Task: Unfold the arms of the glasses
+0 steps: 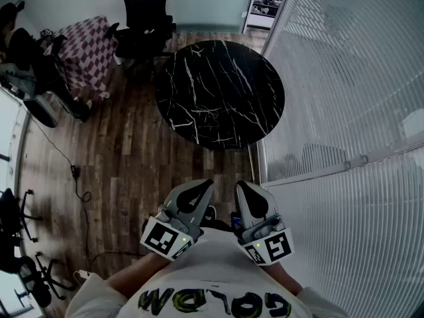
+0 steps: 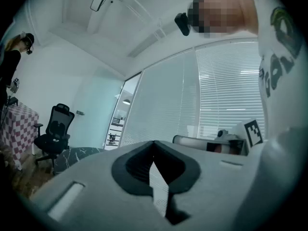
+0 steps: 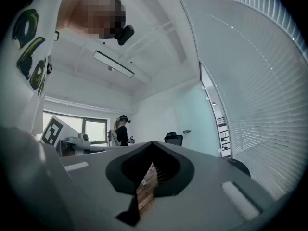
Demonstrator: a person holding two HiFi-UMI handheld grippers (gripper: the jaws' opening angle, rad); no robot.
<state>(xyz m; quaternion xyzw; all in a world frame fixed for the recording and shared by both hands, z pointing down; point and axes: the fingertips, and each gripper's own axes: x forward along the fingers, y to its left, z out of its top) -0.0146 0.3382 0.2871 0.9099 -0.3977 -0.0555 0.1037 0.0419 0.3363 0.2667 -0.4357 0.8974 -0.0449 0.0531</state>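
Observation:
No glasses show in any view. A round black marble table [image 1: 220, 93] stands ahead on the wood floor, and its top looks bare. My left gripper [image 1: 203, 186] and right gripper [image 1: 243, 187] are held side by side close to my chest, short of the table, pointing level. Both are shut with nothing between the jaws. In the left gripper view the left gripper [image 2: 154, 144] has its grey jaws meeting at the tip, and the right gripper's marker cube [image 2: 253, 130] shows beside it. The right gripper view shows the right gripper [image 3: 153, 144] closed the same way.
A glass wall with white blinds [image 1: 344, 111] runs along the right, close to the table. A black office chair [image 1: 142, 18] and a checkered-cloth table [image 1: 86, 45] stand at the back left. A cable [image 1: 76, 177] lies on the floor. Another person [image 3: 122, 129] stands far off.

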